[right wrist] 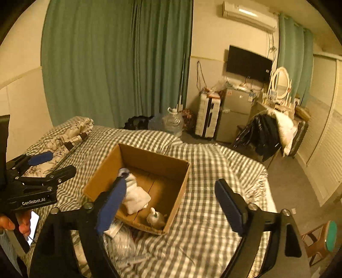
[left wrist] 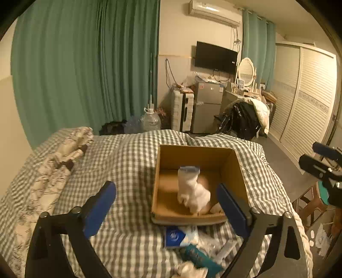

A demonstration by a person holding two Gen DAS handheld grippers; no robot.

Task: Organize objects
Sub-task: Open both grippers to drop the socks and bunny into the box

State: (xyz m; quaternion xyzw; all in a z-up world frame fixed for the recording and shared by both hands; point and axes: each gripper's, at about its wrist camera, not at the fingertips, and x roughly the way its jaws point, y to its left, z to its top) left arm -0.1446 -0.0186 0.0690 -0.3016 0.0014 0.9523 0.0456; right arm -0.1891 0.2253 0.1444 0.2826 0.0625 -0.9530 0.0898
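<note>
Green curtains (left wrist: 85, 64), wall television (left wrist: 215, 56), small fridge (left wrist: 207, 107), water jug (left wrist: 151, 120), oval mirror (left wrist: 245, 71)

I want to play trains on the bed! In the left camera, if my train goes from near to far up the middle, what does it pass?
Blue packet → cardboard box with white sock → water jug → green curtain.

Curtains: green (left wrist: 85, 64), ahead past the bed (left wrist: 128, 154).
Far wall: television (left wrist: 215, 56), air conditioner (left wrist: 213, 11), fridge (left wrist: 208, 107).
Right: louvred wardrobe (left wrist: 299, 96).

both wrist views look down-forward over the bed (left wrist: 128, 154), near — sharing the cardboard box (left wrist: 235, 169)
</note>
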